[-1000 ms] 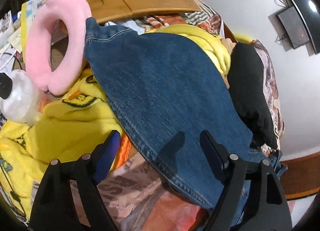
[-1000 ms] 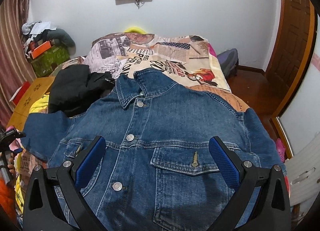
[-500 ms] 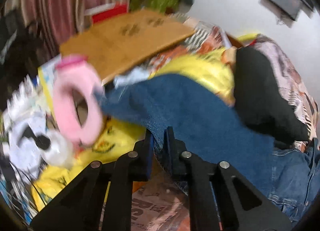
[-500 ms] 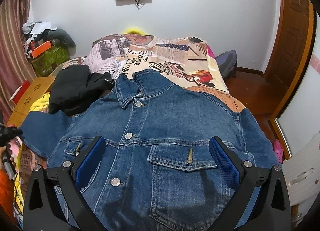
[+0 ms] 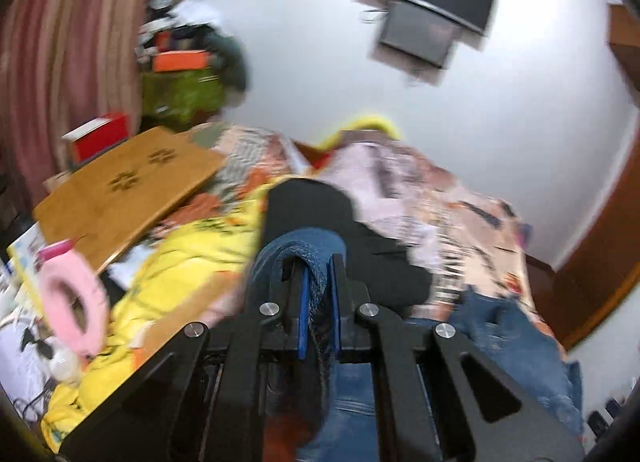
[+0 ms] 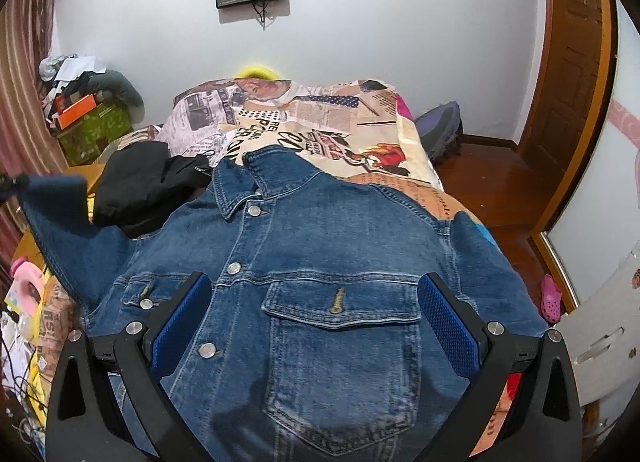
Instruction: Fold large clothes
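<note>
A blue denim jacket [image 6: 320, 262] lies front up on the bed, collar toward the far wall. My right gripper [image 6: 316, 322] is open and empty, held above the chest pockets. My left gripper [image 5: 316, 282] is shut on the cuff end of the jacket's left sleeve [image 5: 298, 254], lifted off the bed. In the right wrist view the raised sleeve [image 6: 56, 202] shows at the far left. The rest of the jacket [image 5: 500, 326] lies at lower right in the left wrist view.
A black garment [image 6: 140, 182] lies by the jacket's left shoulder. A yellow blanket [image 5: 180, 262], a pink ring cushion [image 5: 76, 298] and a wooden lap tray [image 5: 120, 190] crowd the bed's left side. The patterned bedsheet [image 6: 320, 118] stretches to the wall. A wooden door [image 6: 572, 62] stands right.
My left gripper closed on the sleeve end and lifted it up off the yellow blanket, swinging toward the jacket. My right gripper stayed open over the chest.
</note>
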The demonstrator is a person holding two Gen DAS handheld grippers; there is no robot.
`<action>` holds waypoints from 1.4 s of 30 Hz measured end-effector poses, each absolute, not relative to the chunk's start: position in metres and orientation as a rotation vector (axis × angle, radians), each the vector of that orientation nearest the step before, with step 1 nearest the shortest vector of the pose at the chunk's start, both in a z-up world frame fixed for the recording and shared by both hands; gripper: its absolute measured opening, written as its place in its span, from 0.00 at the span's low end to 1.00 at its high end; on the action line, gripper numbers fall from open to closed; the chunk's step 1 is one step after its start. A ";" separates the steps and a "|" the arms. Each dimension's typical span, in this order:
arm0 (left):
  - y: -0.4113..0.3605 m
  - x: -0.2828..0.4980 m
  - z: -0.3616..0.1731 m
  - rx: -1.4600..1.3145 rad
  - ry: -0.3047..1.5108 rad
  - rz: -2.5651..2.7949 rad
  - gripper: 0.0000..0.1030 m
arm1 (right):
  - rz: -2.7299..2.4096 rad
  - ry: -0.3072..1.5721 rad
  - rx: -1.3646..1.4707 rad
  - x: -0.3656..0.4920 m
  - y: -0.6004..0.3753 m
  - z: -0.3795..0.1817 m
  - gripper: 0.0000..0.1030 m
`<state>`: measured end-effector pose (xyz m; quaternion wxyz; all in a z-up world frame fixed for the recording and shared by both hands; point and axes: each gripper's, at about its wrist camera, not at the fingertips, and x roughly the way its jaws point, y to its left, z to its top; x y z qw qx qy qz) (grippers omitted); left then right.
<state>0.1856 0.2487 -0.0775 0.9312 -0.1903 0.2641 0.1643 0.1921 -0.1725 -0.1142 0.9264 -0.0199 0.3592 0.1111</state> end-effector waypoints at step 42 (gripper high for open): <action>-0.004 0.177 -0.169 0.072 0.949 -0.227 0.59 | 0.235 0.729 -0.086 0.185 -0.191 -0.116 0.99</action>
